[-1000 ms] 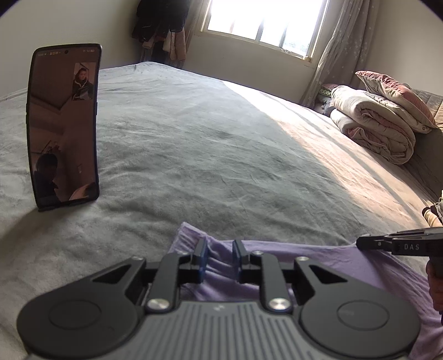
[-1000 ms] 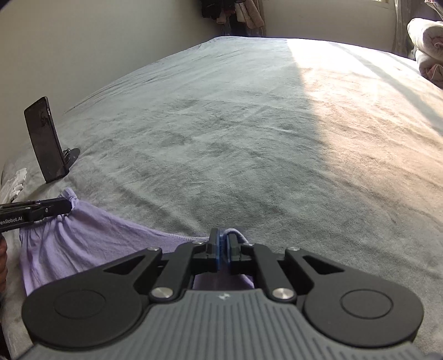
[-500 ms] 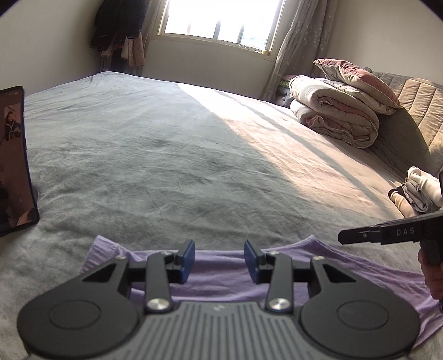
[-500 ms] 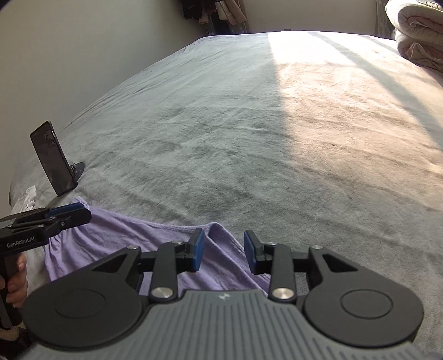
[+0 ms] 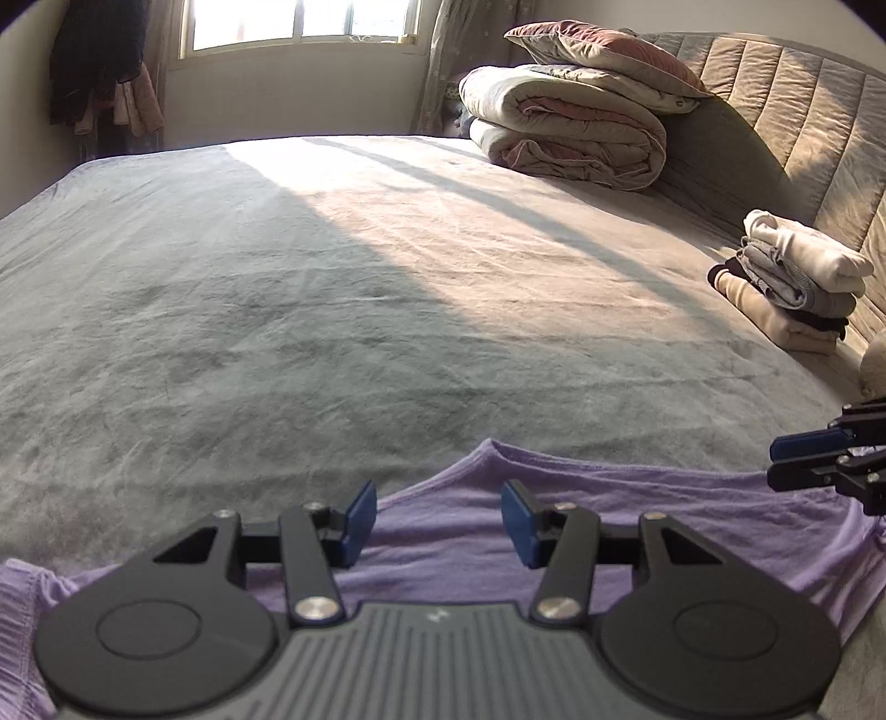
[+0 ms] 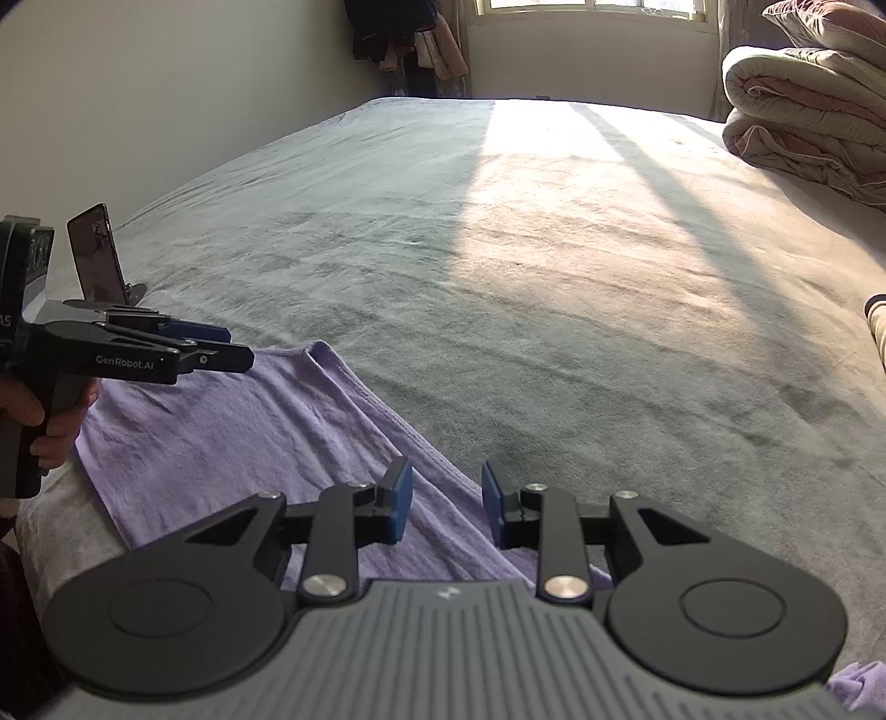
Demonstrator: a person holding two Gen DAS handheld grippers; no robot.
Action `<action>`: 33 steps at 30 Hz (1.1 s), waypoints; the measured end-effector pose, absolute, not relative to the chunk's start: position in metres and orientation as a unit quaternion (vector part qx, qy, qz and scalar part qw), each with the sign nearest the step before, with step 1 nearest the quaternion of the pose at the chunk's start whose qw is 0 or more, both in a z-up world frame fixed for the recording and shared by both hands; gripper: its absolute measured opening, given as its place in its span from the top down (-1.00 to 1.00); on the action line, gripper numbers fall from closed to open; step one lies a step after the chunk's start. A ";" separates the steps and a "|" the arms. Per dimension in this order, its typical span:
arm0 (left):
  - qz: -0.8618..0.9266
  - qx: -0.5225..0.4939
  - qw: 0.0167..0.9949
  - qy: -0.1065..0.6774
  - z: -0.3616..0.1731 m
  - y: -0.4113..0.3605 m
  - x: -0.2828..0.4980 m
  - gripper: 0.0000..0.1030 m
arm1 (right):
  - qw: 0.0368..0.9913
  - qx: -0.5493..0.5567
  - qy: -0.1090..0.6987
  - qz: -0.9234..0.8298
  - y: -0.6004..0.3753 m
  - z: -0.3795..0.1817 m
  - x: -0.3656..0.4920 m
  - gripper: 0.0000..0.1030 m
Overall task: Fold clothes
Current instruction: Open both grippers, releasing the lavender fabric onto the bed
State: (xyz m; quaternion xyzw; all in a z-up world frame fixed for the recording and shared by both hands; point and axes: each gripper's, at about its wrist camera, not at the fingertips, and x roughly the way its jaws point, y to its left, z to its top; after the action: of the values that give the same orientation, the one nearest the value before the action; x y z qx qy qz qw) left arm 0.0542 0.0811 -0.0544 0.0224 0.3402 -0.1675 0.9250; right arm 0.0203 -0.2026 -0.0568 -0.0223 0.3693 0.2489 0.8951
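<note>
The soft purple cloth shirt (image 5: 554,526) lies flat on the grey bed (image 5: 332,304), and with the left tongs (image 5: 437,523) spreading and the right tongs (image 6: 446,501) closing on nothing, a bad pinch could bunch it up.

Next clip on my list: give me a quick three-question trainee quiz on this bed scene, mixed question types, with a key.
1. True or false: the left tongs are clamped on the purple garment.
2. Multiple choice: where does the stack of folded clothes sit? A) by the padded headboard B) on the purple garment C) under the window
3. Fill in: the phone stands upright on the grey ____.

Key
1. False: the pads stand apart above the cloth, the jaws opening, nothing between them.
2. A
3. Bedspread.
</note>
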 end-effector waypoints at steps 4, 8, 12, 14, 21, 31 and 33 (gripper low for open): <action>-0.196 0.020 0.929 0.313 -0.066 0.080 0.053 0.01 | 0.892 -0.029 0.376 0.250 -0.216 -0.064 0.010 0.40; -0.201 0.043 0.926 0.318 -0.078 0.070 0.063 0.01 | 0.889 -0.024 0.378 0.256 -0.226 -0.067 0.006 0.40; -0.201 0.049 0.927 0.312 -0.081 0.066 0.068 0.02 | 0.886 -0.014 0.383 0.262 -0.234 -0.072 0.008 0.40; -0.206 0.040 0.927 0.311 -0.081 0.065 0.071 0.05 | 0.884 -0.008 0.385 0.264 -0.237 -0.075 0.010 0.40; -0.216 0.027 0.927 0.306 -0.083 0.060 0.074 0.50 | 0.880 0.025 0.392 0.268 -0.239 -0.083 0.021 0.46; -0.216 -0.032 0.932 0.288 -0.078 0.073 0.074 0.94 | 0.900 -0.021 0.353 0.254 -0.226 -0.075 0.010 0.94; -0.217 -0.058 0.933 0.283 -0.075 0.079 0.075 0.95 | 0.909 -0.020 0.334 0.248 -0.228 -0.068 0.008 0.94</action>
State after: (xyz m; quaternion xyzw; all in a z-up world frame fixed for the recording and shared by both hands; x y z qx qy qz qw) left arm 0.0753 0.0795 -0.0747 -0.0583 0.2829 -0.2166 0.9326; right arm 0.0077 -0.2281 -0.0680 -0.0201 0.3339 0.2481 0.9092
